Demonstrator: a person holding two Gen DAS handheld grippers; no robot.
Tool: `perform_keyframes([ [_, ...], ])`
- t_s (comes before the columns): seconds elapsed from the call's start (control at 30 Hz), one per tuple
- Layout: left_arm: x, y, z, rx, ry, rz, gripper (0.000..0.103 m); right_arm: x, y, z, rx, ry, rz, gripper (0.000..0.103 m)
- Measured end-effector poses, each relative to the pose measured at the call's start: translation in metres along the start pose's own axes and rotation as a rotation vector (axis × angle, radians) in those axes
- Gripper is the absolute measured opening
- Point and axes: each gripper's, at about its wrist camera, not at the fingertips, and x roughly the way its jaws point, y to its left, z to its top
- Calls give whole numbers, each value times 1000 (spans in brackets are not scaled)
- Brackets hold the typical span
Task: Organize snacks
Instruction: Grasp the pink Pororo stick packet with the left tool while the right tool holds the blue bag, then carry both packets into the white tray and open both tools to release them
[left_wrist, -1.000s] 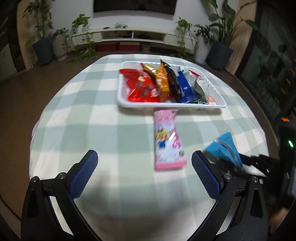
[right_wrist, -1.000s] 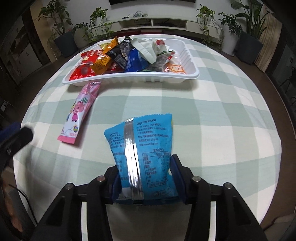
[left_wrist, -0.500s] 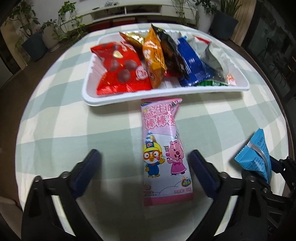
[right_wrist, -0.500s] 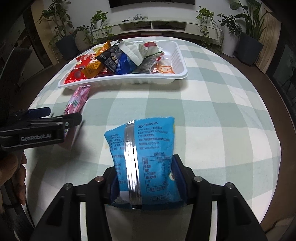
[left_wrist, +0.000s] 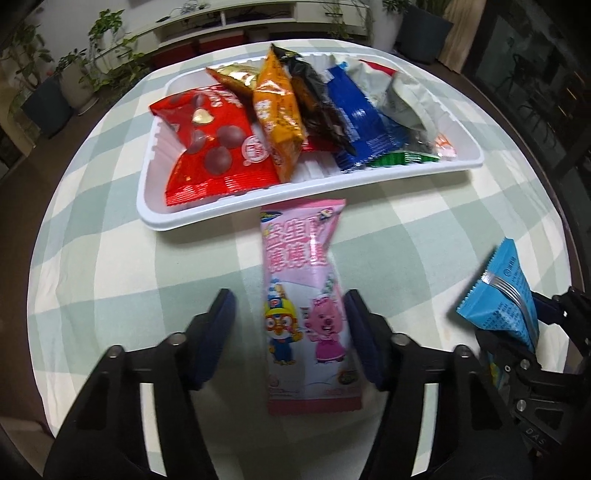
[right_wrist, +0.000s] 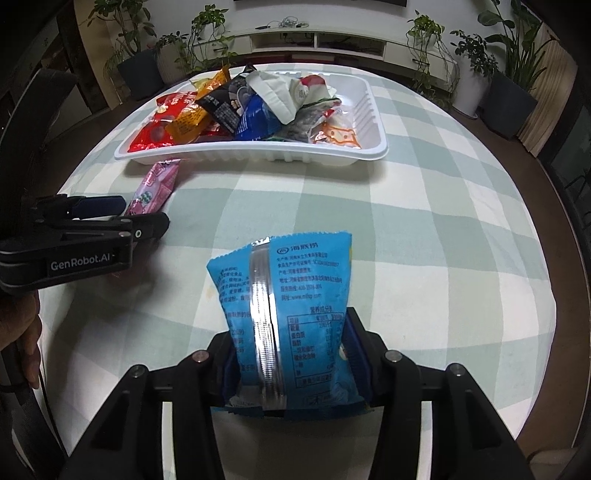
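Right now, left gripper (left_wrist: 290, 332): my jaws have just been closing around the pink snack packet (left_wrist: 308, 295); the right pad sits at the packet's edge, the left pad has a gap of cloth beside it, so no grip yet.
Pink snack packet: flat on the desk (left_wrist: 92, 258), its far end just short of the near rim of the white tray (left_wrist: 177, 218), its near end between my left fingers.
Right gripper (right_wrist: 291, 354): clamped on the lower part of the blue snack bag (right_wrist: 284, 295), which stands upright above the desk with its silver seam toward the camera.
White tray: on the checked cloth at the far side, filled with packets, a red bag (left_wrist: 214, 144), an orange one (left_wrist: 279, 110) and a dark blue one (left_wrist: 358, 114) among them.
Hand (right_wrist: 20, 336): seen from the right wrist, holding the left gripper's handle at the frame's left edge.
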Motion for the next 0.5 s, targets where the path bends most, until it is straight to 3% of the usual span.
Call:
perform_keyframes([
  [0.07,-2,-1,0,18,4,-9,34,0,1,0,-3,5,0,48],
  [0.17,-2,4,0,23,4,-27,25,-2,0,-1,1,10,13,45],
  [0.5,-24,17,-28,-14,-76,-107,19,-15,-6,-7,50,-16,95,38],
])
